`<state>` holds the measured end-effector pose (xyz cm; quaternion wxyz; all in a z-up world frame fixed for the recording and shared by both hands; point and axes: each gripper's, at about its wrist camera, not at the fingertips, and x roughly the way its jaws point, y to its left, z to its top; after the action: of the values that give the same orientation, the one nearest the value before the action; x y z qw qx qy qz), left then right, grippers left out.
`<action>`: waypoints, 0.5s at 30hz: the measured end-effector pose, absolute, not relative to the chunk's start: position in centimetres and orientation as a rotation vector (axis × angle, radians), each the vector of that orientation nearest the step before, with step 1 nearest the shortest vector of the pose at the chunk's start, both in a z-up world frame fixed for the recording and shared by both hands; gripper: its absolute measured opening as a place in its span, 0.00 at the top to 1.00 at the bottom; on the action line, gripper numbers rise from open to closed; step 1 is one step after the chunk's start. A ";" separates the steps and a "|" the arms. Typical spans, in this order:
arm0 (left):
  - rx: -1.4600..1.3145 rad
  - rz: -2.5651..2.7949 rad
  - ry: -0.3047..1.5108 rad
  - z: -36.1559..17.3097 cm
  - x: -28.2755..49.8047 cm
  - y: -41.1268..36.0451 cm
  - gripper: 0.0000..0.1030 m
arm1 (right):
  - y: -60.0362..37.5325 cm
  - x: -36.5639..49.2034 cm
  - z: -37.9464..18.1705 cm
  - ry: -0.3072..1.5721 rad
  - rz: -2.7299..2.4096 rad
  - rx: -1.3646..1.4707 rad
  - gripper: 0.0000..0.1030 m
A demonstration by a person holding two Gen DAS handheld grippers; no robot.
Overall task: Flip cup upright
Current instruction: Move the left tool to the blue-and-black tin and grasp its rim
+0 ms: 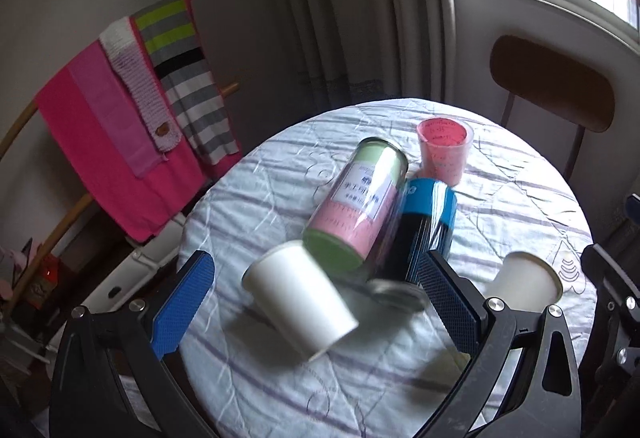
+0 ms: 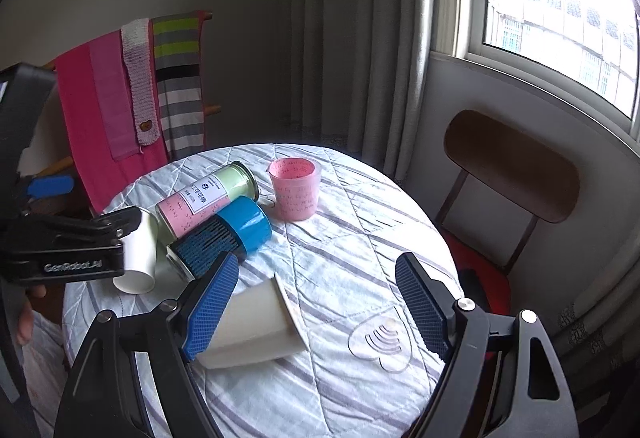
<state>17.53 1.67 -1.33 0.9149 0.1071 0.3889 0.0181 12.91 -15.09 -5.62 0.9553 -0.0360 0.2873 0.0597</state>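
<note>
Two white paper cups lie on their sides on the round table (image 1: 280, 390). One cup (image 1: 298, 300) lies between the wide-open fingers of my left gripper (image 1: 316, 302), not touched by either pad; it also shows in the right wrist view (image 2: 138, 258), partly hidden behind the left gripper's body. The other cup (image 2: 256, 322) lies on its side with its mouth to the right, against the left pad of my open right gripper (image 2: 316, 306); it shows at the right of the left wrist view (image 1: 528, 280).
A green and pink canister (image 1: 358, 201) and a blue and black one (image 1: 426, 226) lie on their sides mid-table. A pink measuring cup (image 1: 442, 149) stands upright behind them. A clear heart-shaped coaster (image 2: 380, 342) lies near the right gripper. A chair (image 2: 512, 165) stands at the right.
</note>
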 end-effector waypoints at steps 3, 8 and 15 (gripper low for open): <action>0.222 -0.056 0.868 -2.2 20.0 1.3 0.00 | -15.1 15.1 -5.8 0.622 0.167 -0.047 0.20; 0.277 -0.057 0.959 -3.5 25.1 1.5 0.00 | -15.6 18.9 -6.1 0.689 0.219 0.017 0.20; 0.295 -0.132 1.059 -4.4 27.0 0.0 0.00 | -17.3 22.1 -6.0 0.748 0.206 0.040 0.20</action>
<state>26.98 0.04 -4.39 0.8507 0.1401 0.5028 -0.0627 22.06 -17.30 -5.97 0.9255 0.0193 0.3648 0.1003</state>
